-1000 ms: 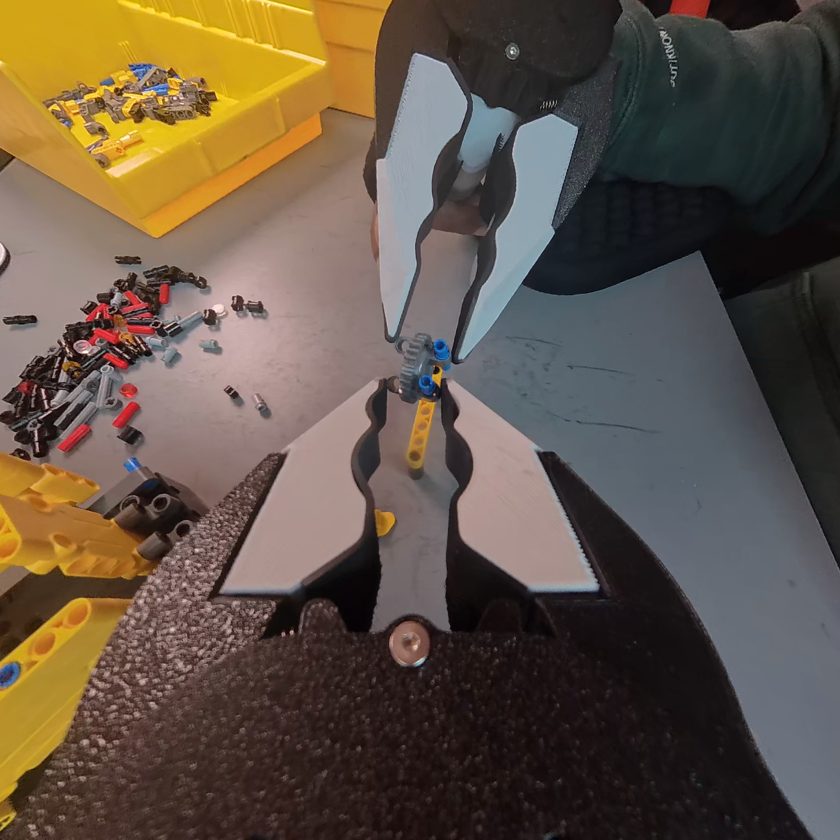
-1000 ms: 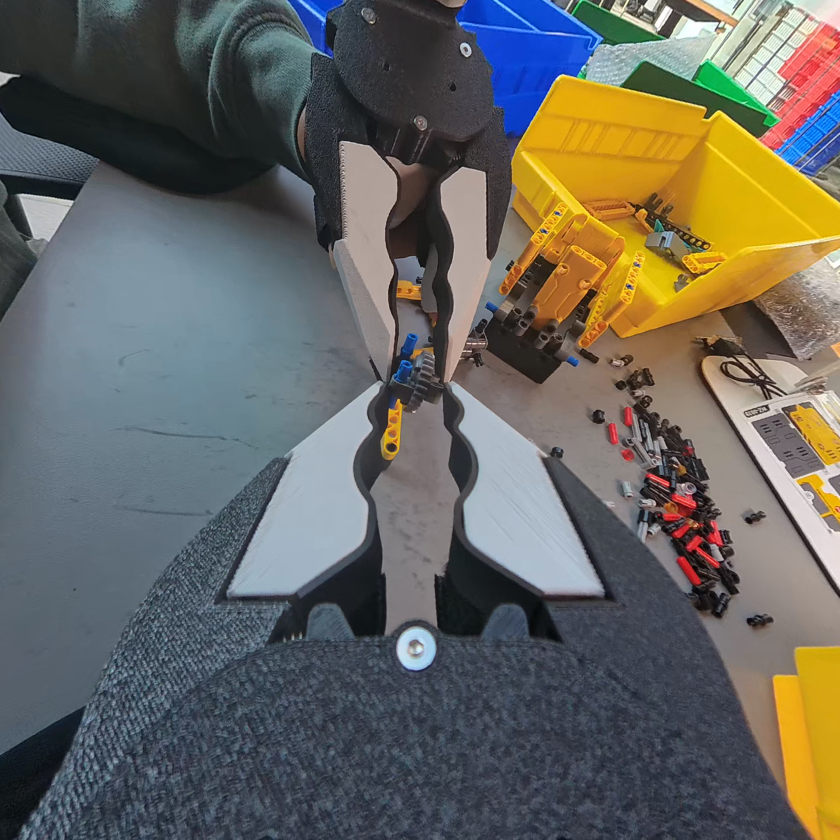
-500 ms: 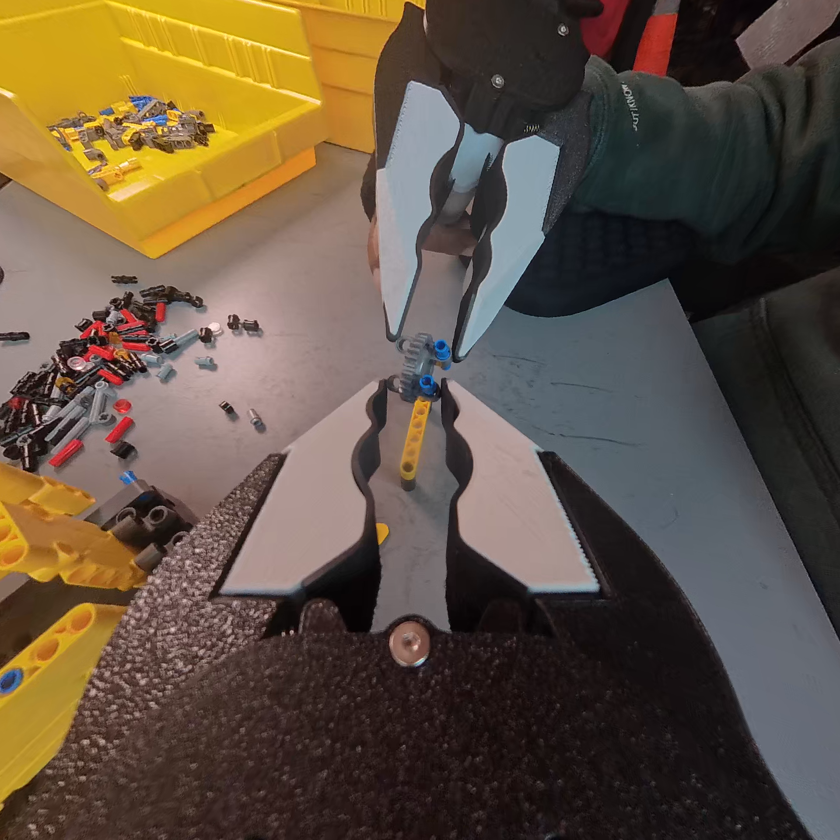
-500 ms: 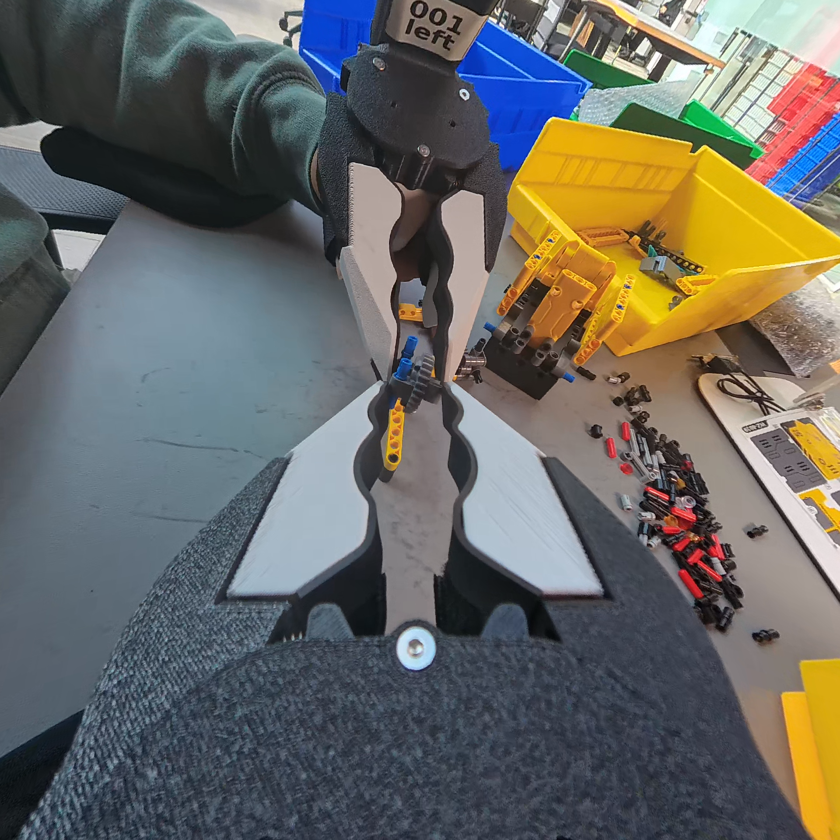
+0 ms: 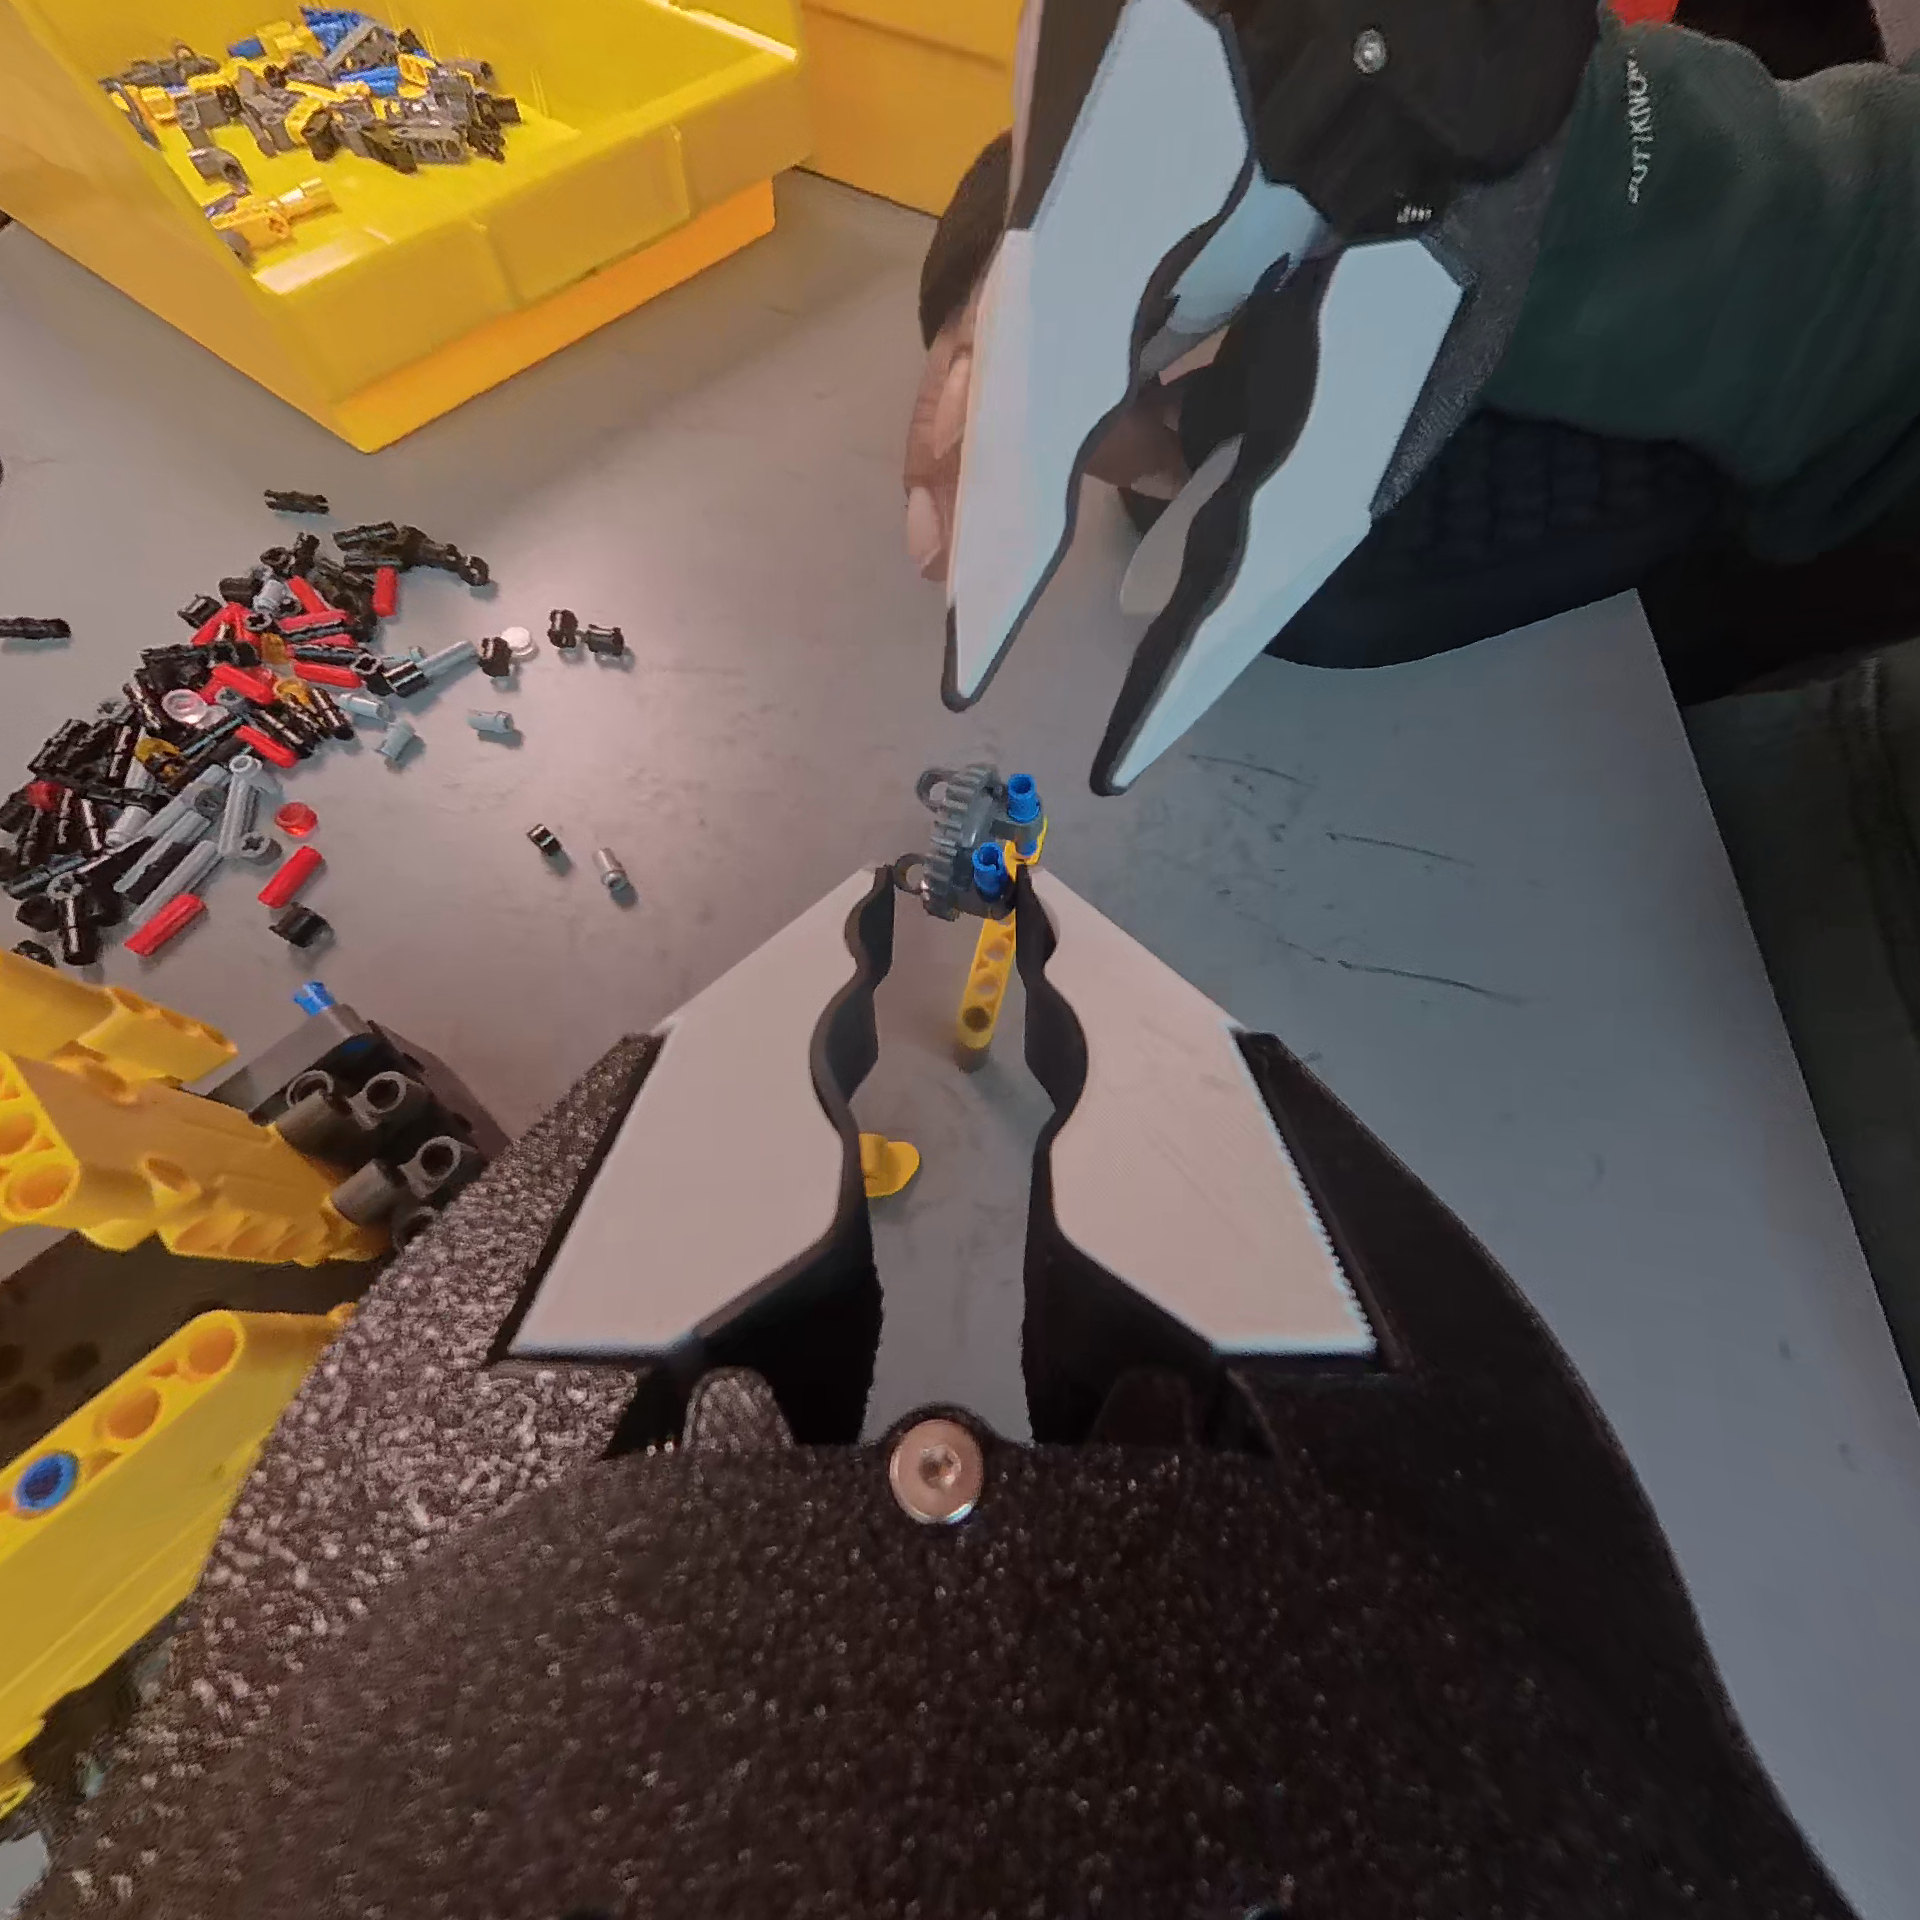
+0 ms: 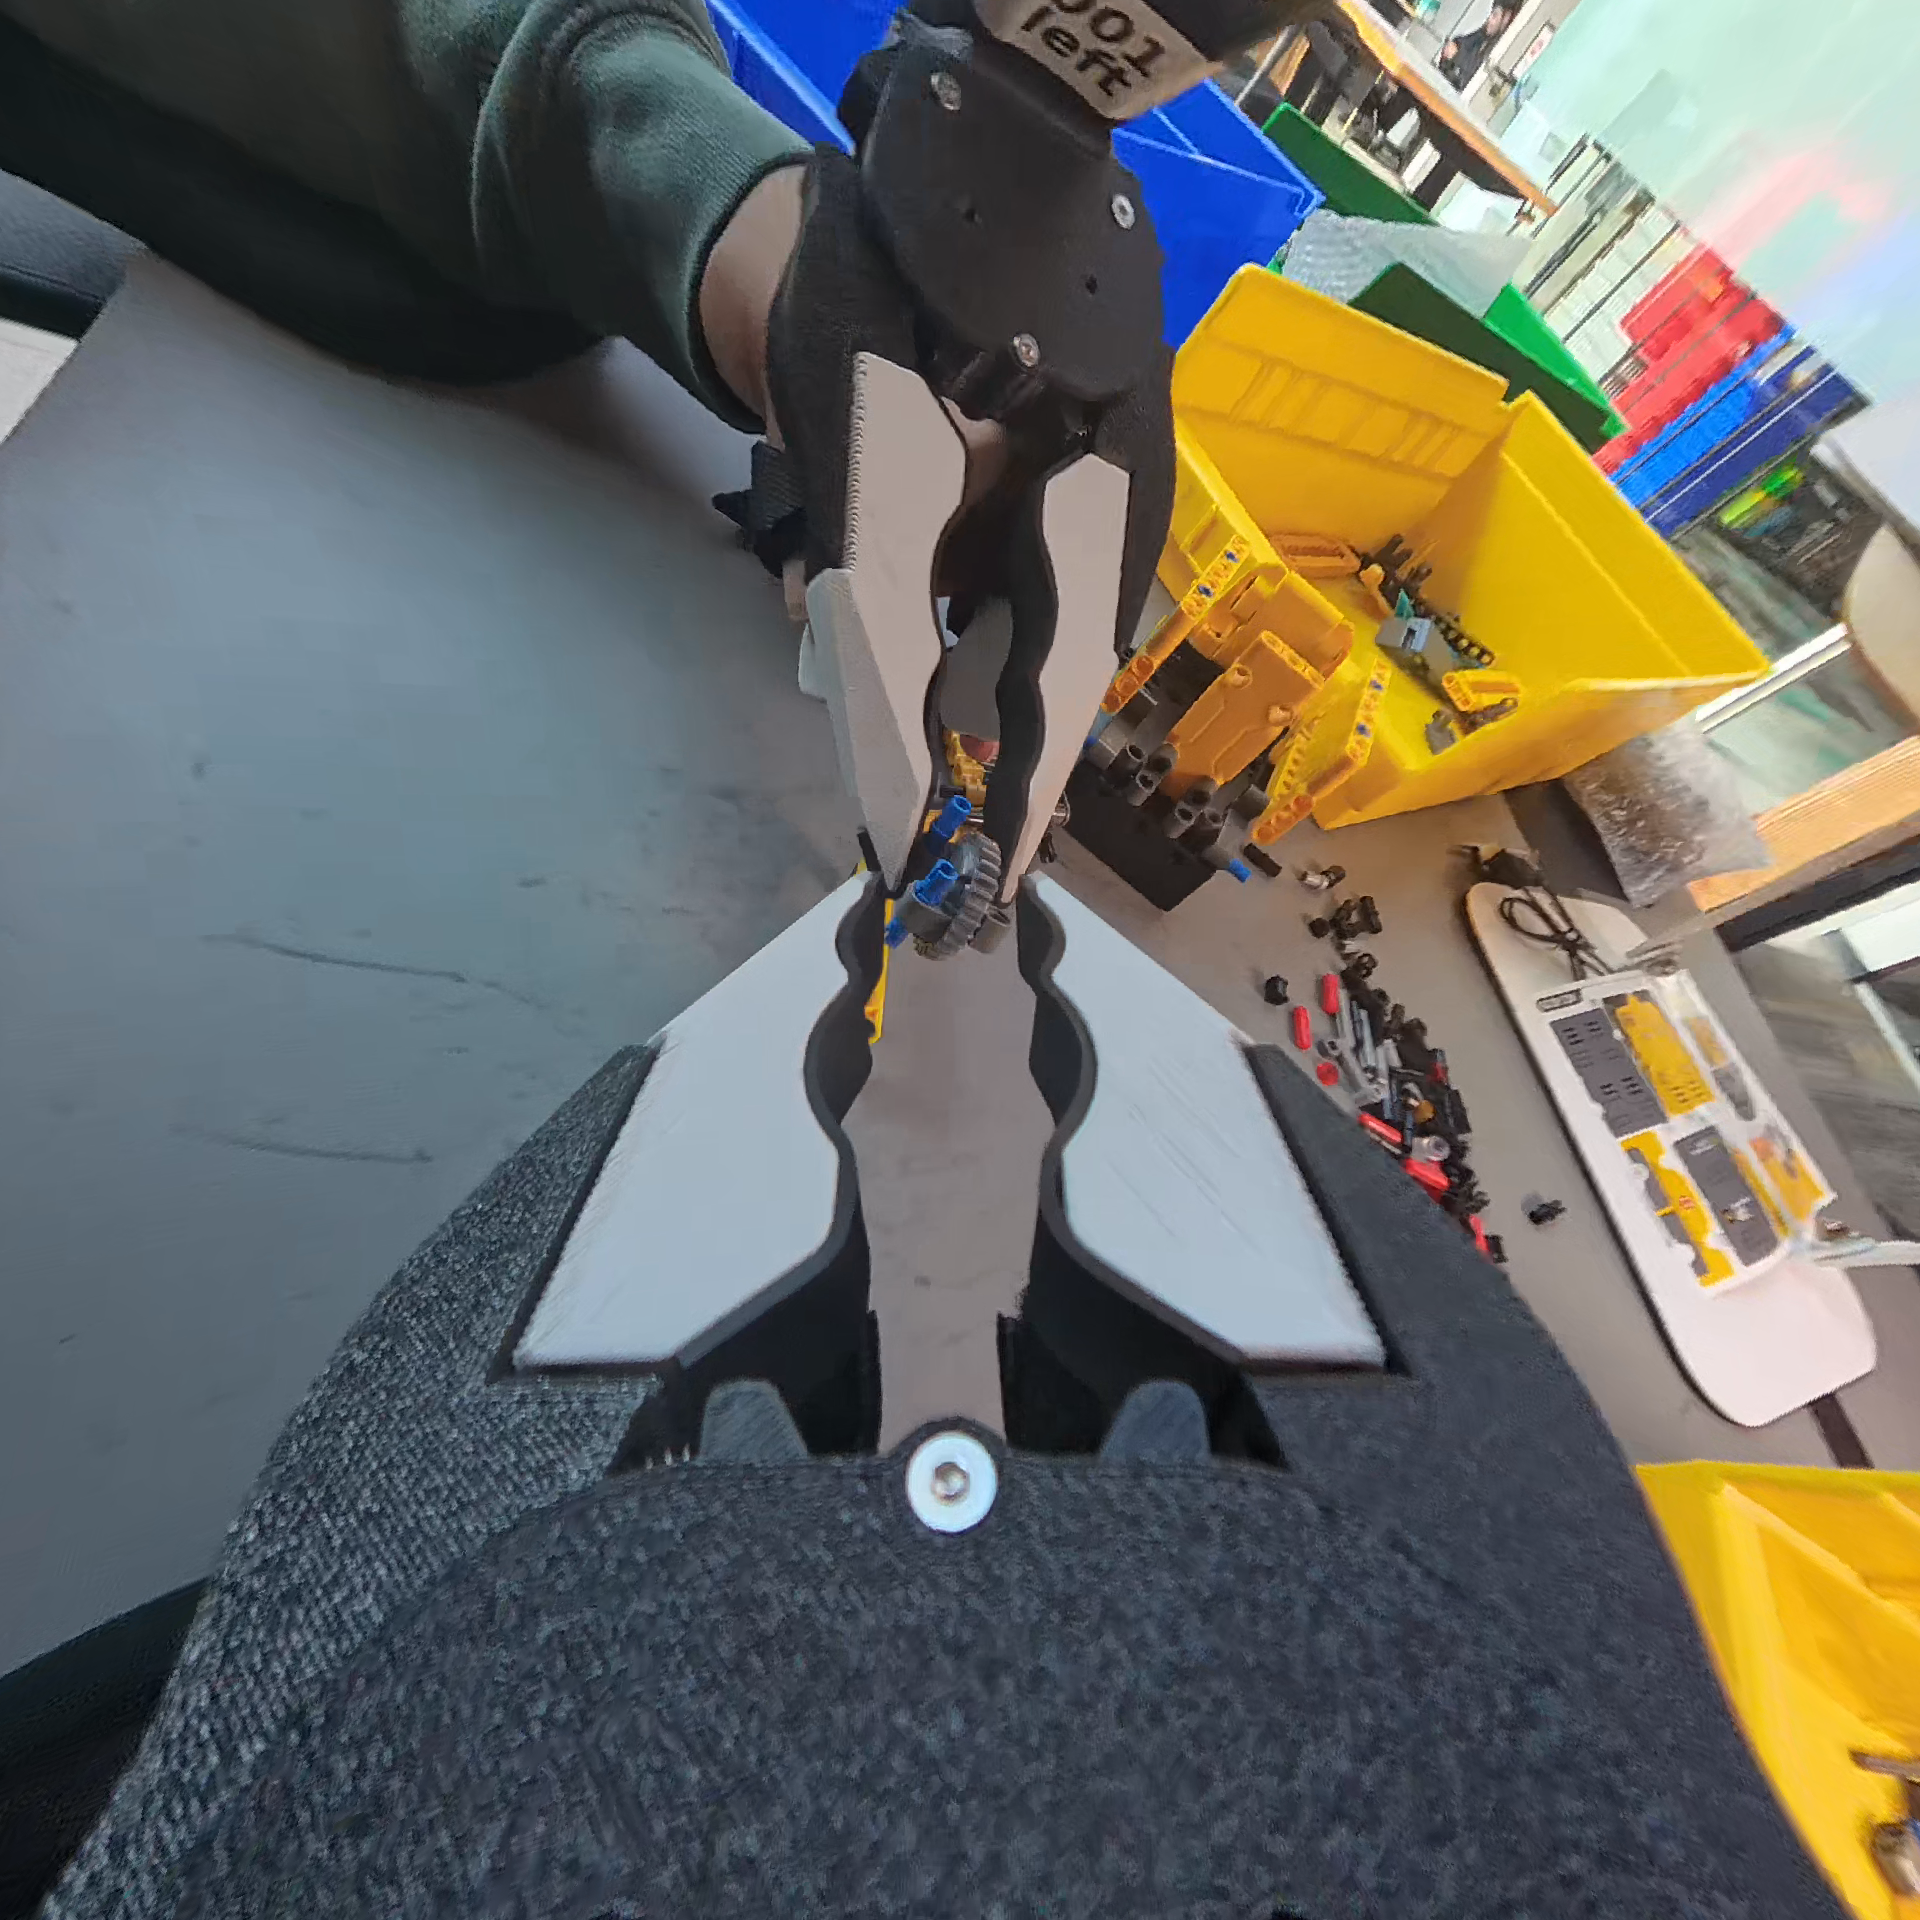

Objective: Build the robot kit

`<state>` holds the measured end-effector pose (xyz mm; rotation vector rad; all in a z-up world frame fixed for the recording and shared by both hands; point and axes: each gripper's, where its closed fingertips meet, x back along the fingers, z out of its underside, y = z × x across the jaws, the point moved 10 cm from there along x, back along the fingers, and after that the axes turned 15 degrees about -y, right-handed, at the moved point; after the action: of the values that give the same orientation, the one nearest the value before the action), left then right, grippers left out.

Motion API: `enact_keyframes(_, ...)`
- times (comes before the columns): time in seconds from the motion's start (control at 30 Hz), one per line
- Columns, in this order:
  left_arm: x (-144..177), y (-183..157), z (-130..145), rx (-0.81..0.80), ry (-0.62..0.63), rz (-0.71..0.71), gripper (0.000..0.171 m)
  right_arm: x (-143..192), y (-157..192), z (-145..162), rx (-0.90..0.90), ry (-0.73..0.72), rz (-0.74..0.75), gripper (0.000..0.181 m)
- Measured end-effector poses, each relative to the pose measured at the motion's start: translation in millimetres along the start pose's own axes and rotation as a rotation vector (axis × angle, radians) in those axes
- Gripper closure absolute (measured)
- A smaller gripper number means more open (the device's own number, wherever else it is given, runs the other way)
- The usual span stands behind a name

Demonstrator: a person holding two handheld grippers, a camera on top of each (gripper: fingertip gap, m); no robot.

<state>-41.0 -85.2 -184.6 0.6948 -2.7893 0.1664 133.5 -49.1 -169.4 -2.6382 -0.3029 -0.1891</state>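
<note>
Right gripper (image 5: pixel 1029 743) released, withdrew | left gripper (image 5: pixel 954 883) grips gear assembly (image 5: pixel 977 842), beam downward

Left gripper (image 5: pixel 954 883) points forward and low, jaws drawn narrow, tips pinching a small gear piece (image 5: pixel 971 842). Seen from across, it (image 6: pixel 951 868) angles steeply down, left hand (image 6: pixel 758 322) behind it in a green sleeve (image 6: pixel 540 177). Right gripper (image 5: pixel 1039 738) faces ours, tilted down, tips parted and gripping nothing, just short of the piece. Right hand (image 5: pixel 935 447) wraps its back.
</note>
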Motion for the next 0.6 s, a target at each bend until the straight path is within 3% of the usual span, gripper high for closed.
enact_keyframes(0.2,-0.2,1.6,-2.1,0.103,0.026,0.032,0.149,-19.3,21.1,-4.0,0.431,0.162,0.039,0.137)
enact_keyframes(0.27,-0.4,1.4,-2.5,0.134,0.034,0.04,0.149,-24.0,24.5,-4.1,0.495,0.164,0.048,0.138)
enact_keyframes(0.37,0.7,1.0,-5.0,0.188,0.011,0.066,0.149,-26.3,26.2,-3.9,0.514,0.16,0.049,0.154)
enact_keyframes(0.6,10.5,4.8,-10.6,0.341,-0.161,0.18,0.148,-16.3,17.3,-15.6,0.368,0.01,0.092,0.159)
